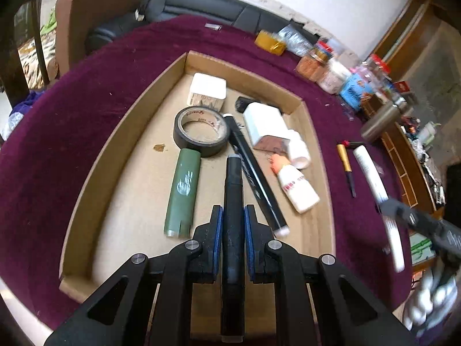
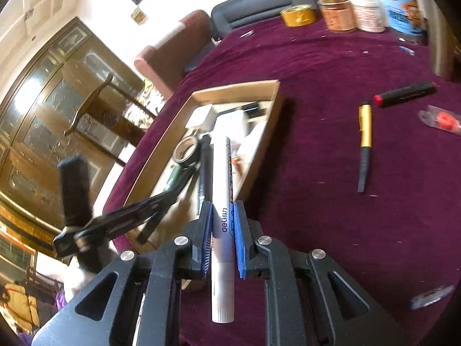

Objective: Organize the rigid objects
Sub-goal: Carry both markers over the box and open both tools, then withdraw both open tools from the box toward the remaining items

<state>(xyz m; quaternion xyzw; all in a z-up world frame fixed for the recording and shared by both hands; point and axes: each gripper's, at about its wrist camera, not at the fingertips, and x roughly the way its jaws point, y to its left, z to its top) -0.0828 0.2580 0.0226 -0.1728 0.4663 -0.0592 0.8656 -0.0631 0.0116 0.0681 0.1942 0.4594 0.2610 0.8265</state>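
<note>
Two grippers are at work, each clamped on one marker: the left gripper (image 1: 232, 216) pinches a matte black marker (image 1: 233, 201) over the cardboard tray (image 1: 121, 132), and the right gripper (image 2: 223, 216) squeezes a glossy white marker (image 2: 222, 230) just beside the tray's edge. Inside the shallow tray lie one ring of black tape (image 1: 200, 131), one green cylindrical tube (image 1: 181, 193), one long black pen (image 1: 253, 173), one white glue bottle (image 1: 296, 186) and two white boxes. One gold-barrelled pen (image 2: 364, 141) rests on the plush purple cloth (image 2: 331, 66).

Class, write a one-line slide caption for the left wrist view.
Left tongs grip a black marker above a cardboard tray holding tape, bottles and pens.
</note>
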